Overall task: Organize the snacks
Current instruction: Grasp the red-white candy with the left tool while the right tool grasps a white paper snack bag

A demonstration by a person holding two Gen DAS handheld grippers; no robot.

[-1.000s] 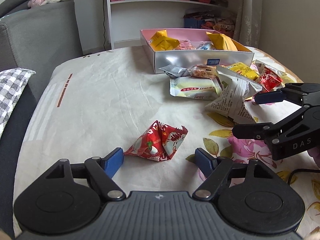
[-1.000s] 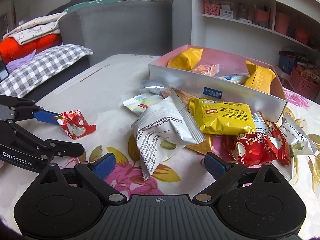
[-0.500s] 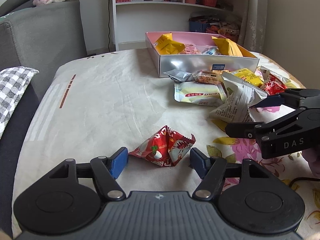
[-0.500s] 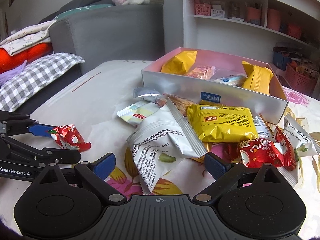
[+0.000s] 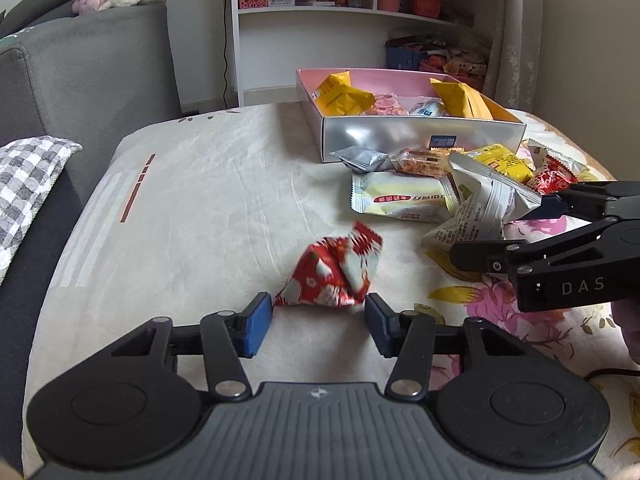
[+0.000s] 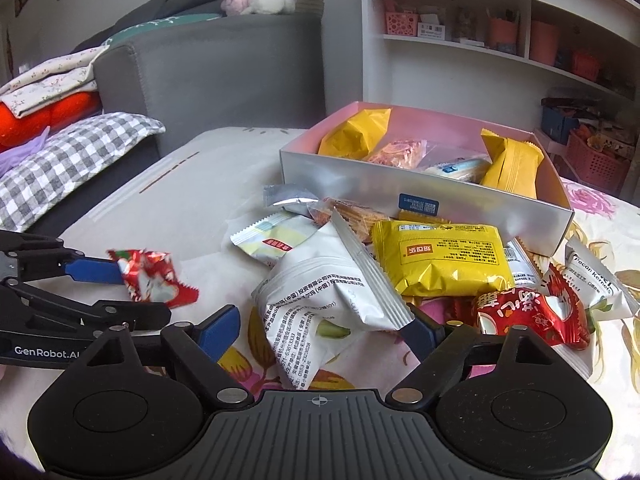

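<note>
A crumpled red snack packet point(image 5: 336, 272) lies on the cloth with its near edge between the blue pads of my left gripper point(image 5: 319, 315); the jaws have narrowed around it and touch its ends. It also shows in the right wrist view point(image 6: 154, 278). My right gripper point(image 6: 324, 330) is open, its fingers on either side of a white printed packet point(image 6: 320, 300). A pink-lined silver box point(image 5: 420, 138) at the back holds yellow packets and other snacks. Loose snacks lie in front of it, among them a yellow packet point(image 6: 440, 256) and a red packet point(image 6: 528, 316).
A grey sofa point(image 5: 80, 80) with a checked pillow point(image 5: 28, 184) stands to the left. White shelves point(image 5: 360, 0) with baskets stand behind. The right gripper point(image 5: 560, 248) reaches in from the right of the left wrist view. The cloth's left part point(image 5: 180, 220) carries nothing.
My left gripper has moved forward and its jaws have closed in on the red packet, which has crumpled up. My right gripper has moved forward over the white packet.
</note>
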